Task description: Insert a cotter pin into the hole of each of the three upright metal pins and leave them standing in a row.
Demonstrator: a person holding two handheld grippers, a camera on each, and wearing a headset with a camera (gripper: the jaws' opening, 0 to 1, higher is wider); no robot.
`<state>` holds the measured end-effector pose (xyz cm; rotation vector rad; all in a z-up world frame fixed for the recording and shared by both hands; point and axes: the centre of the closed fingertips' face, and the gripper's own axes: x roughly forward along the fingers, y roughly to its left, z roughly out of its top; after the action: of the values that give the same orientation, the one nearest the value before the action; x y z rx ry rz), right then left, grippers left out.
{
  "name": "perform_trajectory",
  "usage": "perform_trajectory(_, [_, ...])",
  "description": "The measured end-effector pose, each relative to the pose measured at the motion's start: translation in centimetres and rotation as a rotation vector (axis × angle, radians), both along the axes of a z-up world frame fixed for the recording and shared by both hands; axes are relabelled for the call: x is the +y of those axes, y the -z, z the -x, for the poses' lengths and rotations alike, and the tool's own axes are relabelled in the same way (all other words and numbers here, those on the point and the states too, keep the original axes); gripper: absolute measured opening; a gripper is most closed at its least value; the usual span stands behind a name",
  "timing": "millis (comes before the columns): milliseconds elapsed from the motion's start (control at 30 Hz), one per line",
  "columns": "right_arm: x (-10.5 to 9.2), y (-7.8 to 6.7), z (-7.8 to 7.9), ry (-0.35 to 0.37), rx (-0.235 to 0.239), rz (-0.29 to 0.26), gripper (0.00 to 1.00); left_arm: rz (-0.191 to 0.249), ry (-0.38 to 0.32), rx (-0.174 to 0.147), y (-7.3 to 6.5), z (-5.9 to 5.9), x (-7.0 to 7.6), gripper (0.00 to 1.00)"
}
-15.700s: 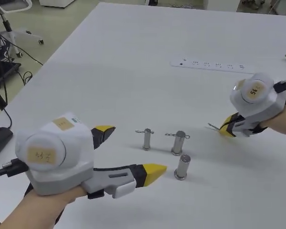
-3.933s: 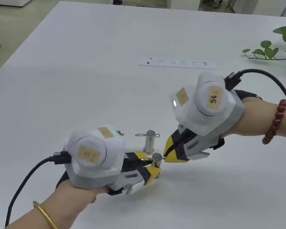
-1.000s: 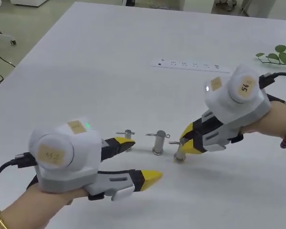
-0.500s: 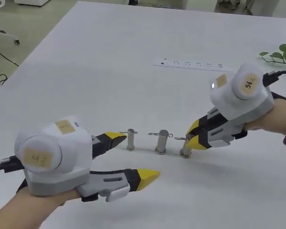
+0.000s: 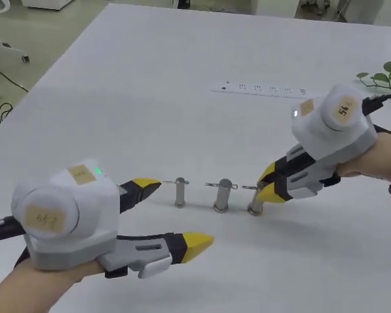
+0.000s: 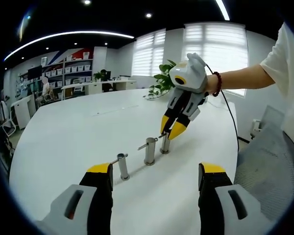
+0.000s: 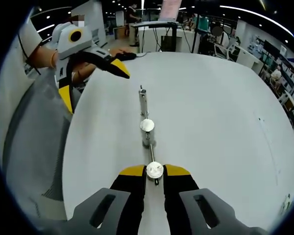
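Note:
Three upright metal pins stand in a row on the white table: the left pin (image 5: 180,192), the middle pin (image 5: 222,195) and the right pin (image 5: 255,199). A thin cotter pin sticks out sideways near the top of each. My right gripper (image 5: 268,184) is shut on the right pin's head (image 7: 154,170), with a yellow fingertip on either side. My left gripper (image 5: 174,214) hangs open in front of the row, a short way from the left pin (image 6: 122,166) and touching nothing. The left gripper view also shows the middle pin (image 6: 149,151) and the right gripper (image 6: 173,126).
A white power strip (image 5: 267,89) lies further back on the table (image 5: 150,78). A green plant sprig (image 5: 386,70) sits at the far right edge. The table's left edge runs diagonally, with floor beyond it. Office desks and shelves fill the background.
The right gripper has shifted the right pin back, so it now stands in line with the other two. The left gripper has drawn slightly back and to the left, still open.

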<state>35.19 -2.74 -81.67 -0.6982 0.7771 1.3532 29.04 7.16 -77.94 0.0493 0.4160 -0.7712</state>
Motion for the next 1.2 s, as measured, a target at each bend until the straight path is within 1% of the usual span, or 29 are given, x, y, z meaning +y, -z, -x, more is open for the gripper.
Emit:
perform_trajectory(100, [0.1, 0.0, 0.1, -0.029, -0.013, -0.001, 0.14, -0.001, -0.002, 0.001, 0.0, 0.0, 0.1, 0.71])
perform_trajectory(133, [0.1, 0.0, 0.1, -0.029, -0.014, -0.001, 0.15, -0.002, -0.002, 0.002, 0.0, 0.0, 0.1, 0.71])
perform_trajectory(300, [0.1, 0.2, 0.1, 0.003, 0.016, -0.016, 0.15, -0.008, -0.005, 0.003, 0.1, 0.0, 0.3, 0.73])
perform_trajectory(400, [0.2, 0.2, 0.1, 0.018, 0.024, -0.040, 0.16, -0.008, -0.012, 0.004, 0.1, -0.1, 0.5, 0.74])
perform_trajectory(467, [0.2, 0.1, -0.1, 0.035, 0.019, -0.045, 0.18, -0.011, -0.015, 0.006, 0.2, -0.2, 0.6, 0.75])
perform_trajectory(533, [0.1, -0.1, 0.0, 0.052, 0.029, -0.059, 0.21, -0.016, -0.020, 0.009, 0.2, -0.2, 0.8, 0.75])
perform_trajectory(633, [0.1, -0.6, 0.1, 0.082, 0.034, -0.089, 0.25, -0.008, -0.031, 0.009, -0.1, -0.4, 1.0, 0.76])
perform_trajectory(667, [0.1, -0.8, 0.1, 0.098, 0.034, -0.102, 0.26, -0.007, -0.033, 0.008, -0.2, -0.4, 1.0, 0.77])
perform_trajectory(767, [-0.2, -1.2, 0.3, 0.141, 0.041, -0.115, 0.32, -0.013, -0.043, 0.006, -0.4, -0.6, 1.3, 0.77])
perform_trajectory(900, [-0.5, -1.8, 0.7, 0.204, 0.042, -0.140, 0.40, -0.002, -0.059, 0.014, -0.7, -0.7, 1.7, 0.77])
perform_trajectory(1033, [-1.0, -2.3, 1.2, 0.268, 0.045, -0.160, 0.45, -0.012, -0.066, 0.018, -0.9, -0.6, 1.8, 0.77])
perform_trajectory(1133, [-1.3, -3.0, 1.6, 0.337, 0.037, -0.192, 0.50, -0.015, -0.071, 0.019, -1.0, -0.5, 2.0, 0.77])
perform_trajectory(1200, [-1.7, -3.3, 2.0, 0.376, 0.038, -0.198, 0.55, -0.023, -0.075, 0.018, -1.1, -0.5, 2.1, 0.76])
